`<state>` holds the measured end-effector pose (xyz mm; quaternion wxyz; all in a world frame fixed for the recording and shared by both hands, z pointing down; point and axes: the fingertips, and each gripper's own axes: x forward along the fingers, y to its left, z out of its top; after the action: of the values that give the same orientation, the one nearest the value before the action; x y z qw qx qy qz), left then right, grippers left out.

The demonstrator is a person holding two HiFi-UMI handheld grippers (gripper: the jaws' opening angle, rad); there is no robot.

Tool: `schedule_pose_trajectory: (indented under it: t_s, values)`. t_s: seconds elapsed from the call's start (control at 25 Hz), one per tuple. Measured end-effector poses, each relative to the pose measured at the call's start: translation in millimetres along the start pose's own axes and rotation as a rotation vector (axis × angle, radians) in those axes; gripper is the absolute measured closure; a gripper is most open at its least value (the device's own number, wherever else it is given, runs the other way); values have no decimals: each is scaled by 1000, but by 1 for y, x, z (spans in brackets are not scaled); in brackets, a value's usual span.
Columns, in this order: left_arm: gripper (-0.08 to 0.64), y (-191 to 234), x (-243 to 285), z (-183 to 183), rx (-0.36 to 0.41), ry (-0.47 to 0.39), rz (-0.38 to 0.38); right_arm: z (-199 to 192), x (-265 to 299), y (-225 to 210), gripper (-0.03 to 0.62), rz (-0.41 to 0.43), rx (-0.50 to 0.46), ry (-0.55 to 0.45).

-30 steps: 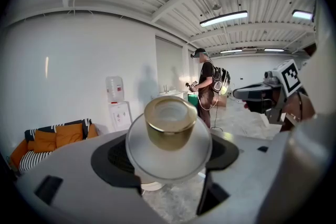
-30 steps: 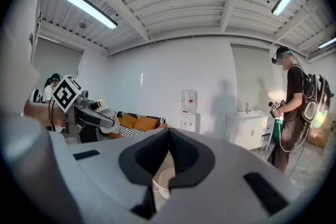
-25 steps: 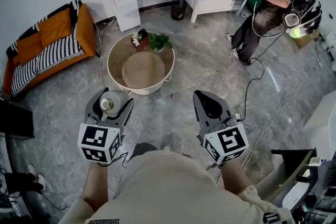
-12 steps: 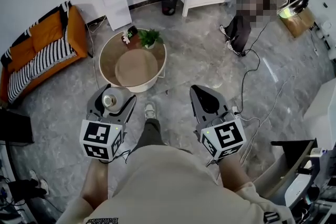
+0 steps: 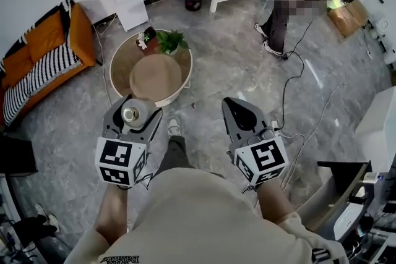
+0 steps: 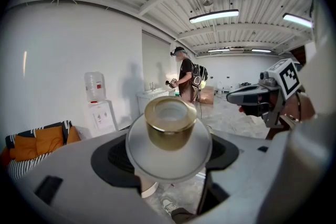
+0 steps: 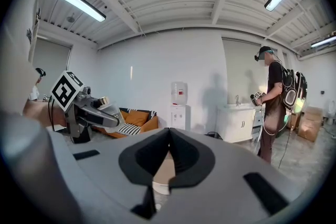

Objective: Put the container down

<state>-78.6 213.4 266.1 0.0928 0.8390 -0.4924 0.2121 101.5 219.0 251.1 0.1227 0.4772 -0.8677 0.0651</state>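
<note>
The left gripper [image 5: 136, 109] has its jaws closed on the container [image 5: 130, 114], a pale round jar with a gold cap [image 6: 169, 122]; the cap points away from the person; the container is held in the air over the grey floor [image 5: 216, 71], near the front edge of the round tabletop [image 5: 124, 62], not resting on it; the right gripper [image 5: 240, 106] is beside it, jaws together with nothing between them; a green plant [image 5: 170, 41] stands on the tabletop.
</note>
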Motion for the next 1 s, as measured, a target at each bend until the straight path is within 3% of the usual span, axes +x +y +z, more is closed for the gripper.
schedule_pose_trajectory:
  t_s: [0.4, 1.0]
  values:
    - [226, 64, 79, 10, 16, 41, -27, 4, 98, -26, 595, 9, 4, 68]
    - [225, 156, 207, 32, 48, 113, -132, 29, 262, -86, 595, -26, 22, 139]
